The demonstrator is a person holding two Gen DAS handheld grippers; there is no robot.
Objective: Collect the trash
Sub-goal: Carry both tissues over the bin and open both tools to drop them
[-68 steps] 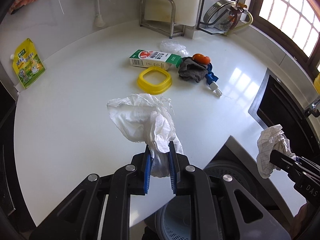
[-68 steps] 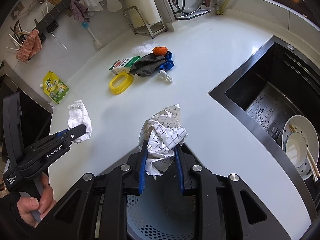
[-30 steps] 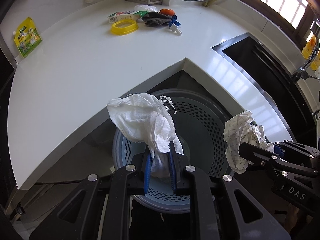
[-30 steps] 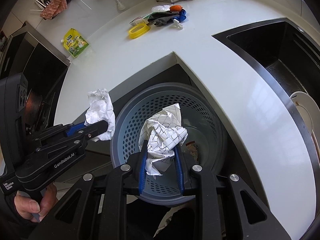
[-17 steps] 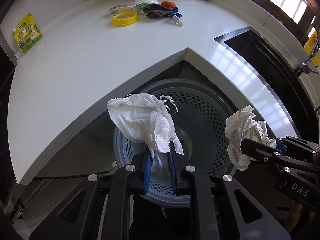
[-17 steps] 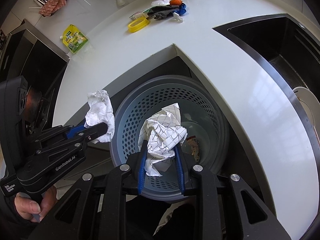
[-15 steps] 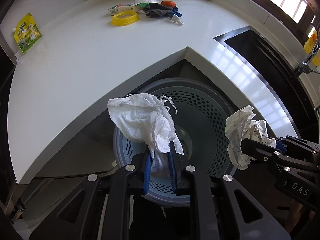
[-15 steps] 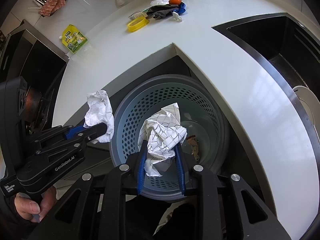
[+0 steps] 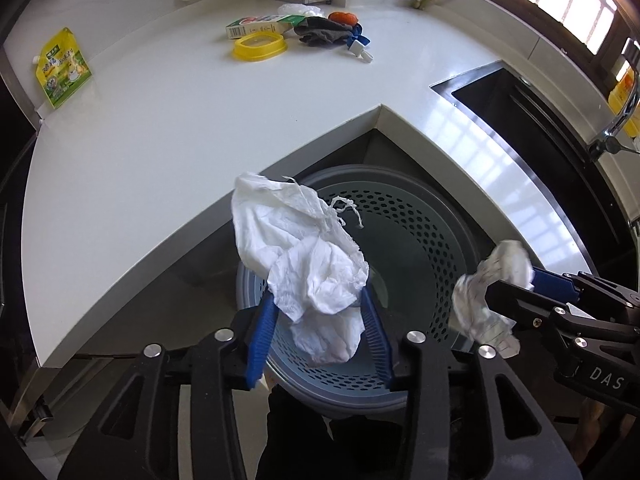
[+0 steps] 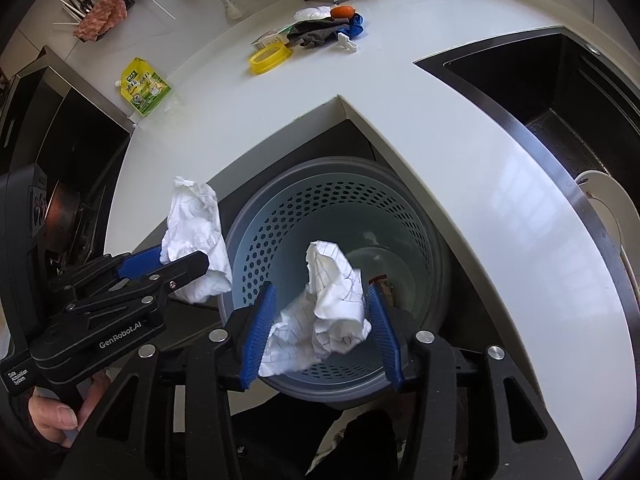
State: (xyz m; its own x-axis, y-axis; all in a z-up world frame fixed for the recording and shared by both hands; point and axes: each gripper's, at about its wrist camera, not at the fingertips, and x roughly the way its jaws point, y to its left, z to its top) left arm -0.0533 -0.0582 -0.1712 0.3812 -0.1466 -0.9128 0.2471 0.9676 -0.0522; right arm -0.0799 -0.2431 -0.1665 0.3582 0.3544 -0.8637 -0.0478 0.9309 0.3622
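Both grippers hang over the grey perforated waste basket (image 9: 420, 216), which sits under the corner of the white countertop (image 9: 160, 128).

The left gripper (image 9: 318, 336) has just been opening – its blue pads (image 9: 260, 332) now stand apart, and the crumpled white tissue (image 9: 304, 264) sits loose between them, spilling ahead past the fingertips and over the basket's near rim.

The right gripper (image 10: 320, 332) has likewise just been opening; the crumpled grid-lined paper (image 10: 328, 308) lies between its spread blue pads (image 10: 380, 336), no longer pinched, directly above the basket (image 10: 332, 216). A small brown scrap (image 10: 384, 284) lies in the basket bottom, just ahead of the right pad.

Far ahead of both grippers on the countertop are a yellow ring (image 9: 260, 46), a carton (image 9: 256, 24) and a dark cloth (image 9: 324, 34) – and off to the left, a yellow-green pouch (image 9: 60, 66).
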